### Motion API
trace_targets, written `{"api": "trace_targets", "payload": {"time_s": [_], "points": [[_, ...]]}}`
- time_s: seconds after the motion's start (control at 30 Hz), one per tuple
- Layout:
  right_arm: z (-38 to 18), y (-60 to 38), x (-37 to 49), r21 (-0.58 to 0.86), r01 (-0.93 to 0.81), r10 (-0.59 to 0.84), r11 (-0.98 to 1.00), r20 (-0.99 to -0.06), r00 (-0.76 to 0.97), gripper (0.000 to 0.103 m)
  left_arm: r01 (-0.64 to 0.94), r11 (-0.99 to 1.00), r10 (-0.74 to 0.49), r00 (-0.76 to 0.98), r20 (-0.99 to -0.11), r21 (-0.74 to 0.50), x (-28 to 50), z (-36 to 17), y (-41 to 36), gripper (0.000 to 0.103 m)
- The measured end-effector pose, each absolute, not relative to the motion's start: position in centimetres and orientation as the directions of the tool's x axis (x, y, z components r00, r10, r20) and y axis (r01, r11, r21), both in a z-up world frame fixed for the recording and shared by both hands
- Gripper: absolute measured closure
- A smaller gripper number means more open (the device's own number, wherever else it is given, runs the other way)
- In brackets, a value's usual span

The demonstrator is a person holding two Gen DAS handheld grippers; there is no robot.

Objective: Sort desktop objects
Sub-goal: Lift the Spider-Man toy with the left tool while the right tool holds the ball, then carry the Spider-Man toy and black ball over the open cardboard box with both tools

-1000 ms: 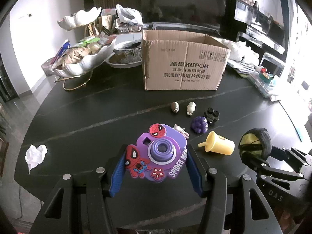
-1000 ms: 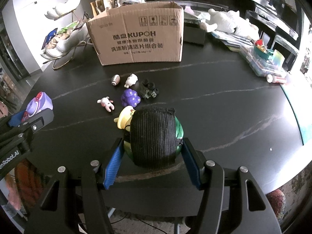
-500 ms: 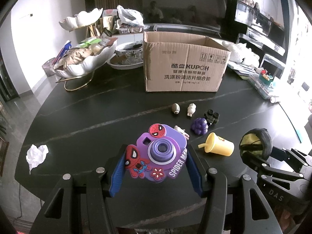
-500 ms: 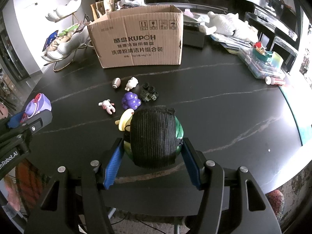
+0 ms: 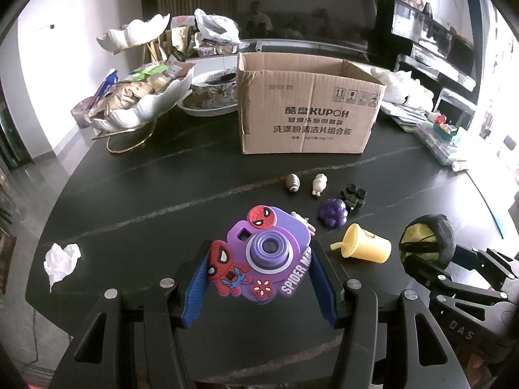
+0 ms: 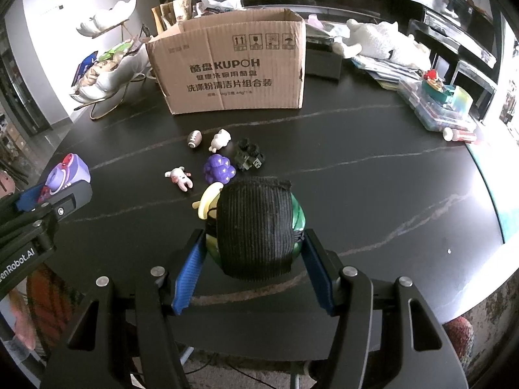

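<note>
Big dark stone-look worktop (image 5: 136, 201) w/ pale veins takes up most of both views; next biggest is the open brown cardboard box (image 5: 308, 110) w/ KUPOH print, standing upright toward the far side, top flaps open. Left of it a white shell-shaped dish (image 5: 142, 107) piled w/ snack packets on a gold wire stand.

Left gripper (image 5: 256, 269): blue-padded fingers closed snug on a purple toy camera (image 5: 266, 253) w/ Spider-Man stickers, held above the near edge of the worktop. Right gripper (image 6: 253, 253): fingers clamped on a round green-and-yellow toy wrapped in black ribbed mesh (image 6: 256, 227), also up off the surface at the near edge, right of the camera.

Smaller stuff lies loose btwn grippers and box: yellow plastic toy cup (image 5: 366, 246) on its side; purple grape bunch toy (image 6: 219, 168) just beside a small black toy vehicle (image 6: 248, 155); white-pink bunny figure (image 6: 180, 176); small white animal figure (image 6: 220, 139); tiny brown football (image 6: 194, 137). Crumpled white tissue (image 5: 61, 259) sits well apart, far left.
</note>
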State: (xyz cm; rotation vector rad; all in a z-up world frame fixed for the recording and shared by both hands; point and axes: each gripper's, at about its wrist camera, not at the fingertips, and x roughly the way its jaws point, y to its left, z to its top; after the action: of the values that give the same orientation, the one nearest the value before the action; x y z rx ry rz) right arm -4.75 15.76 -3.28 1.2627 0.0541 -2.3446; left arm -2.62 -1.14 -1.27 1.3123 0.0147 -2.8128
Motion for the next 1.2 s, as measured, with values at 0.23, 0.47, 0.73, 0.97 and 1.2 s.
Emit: {"api": "trace_targets", "payload": {"time_s": [0.23,0.47,0.73,0.97,1.2], "points": [[-2.7,15.7,-5.3,0.183,0.427,-0.391,-0.886,-0.788,-0.475,0.046,0.041,-0.999,-0.033,-0.639,-0.768,0.009,-3.5,-1.2,-1.0,0.05],[-1.6,15.1,-6.1,0.177,0.446,-0.403,-0.878,-0.775,-0.487,0.046,0.033,-0.999,-0.03,-0.65,-0.759,0.011,-4.6,-0.3,-0.9,0.05],[0.1,14.5,-7.3,0.158,0.463,-0.408,-0.872,-0.757,-0.51,0.046,0.027,-1.0,-0.028,-0.67,-0.741,0.013,-6.0,1.2,-1.0,0.05],[1.5,14.0,-8.8,0.143,0.476,-0.412,-0.868,-0.743,-0.528,0.046,0.024,-1.0,-0.029,-0.69,-0.723,0.018,-7.3,2.7,-1.2,0.05],[2.9,13.4,-10.2,0.138,0.489,-0.422,-0.861,-0.73,-0.538,0.046,0.022,-1.0,-0.028,-0.697,-0.717,0.018,-9.0,3.6,-1.2,0.05]]}}
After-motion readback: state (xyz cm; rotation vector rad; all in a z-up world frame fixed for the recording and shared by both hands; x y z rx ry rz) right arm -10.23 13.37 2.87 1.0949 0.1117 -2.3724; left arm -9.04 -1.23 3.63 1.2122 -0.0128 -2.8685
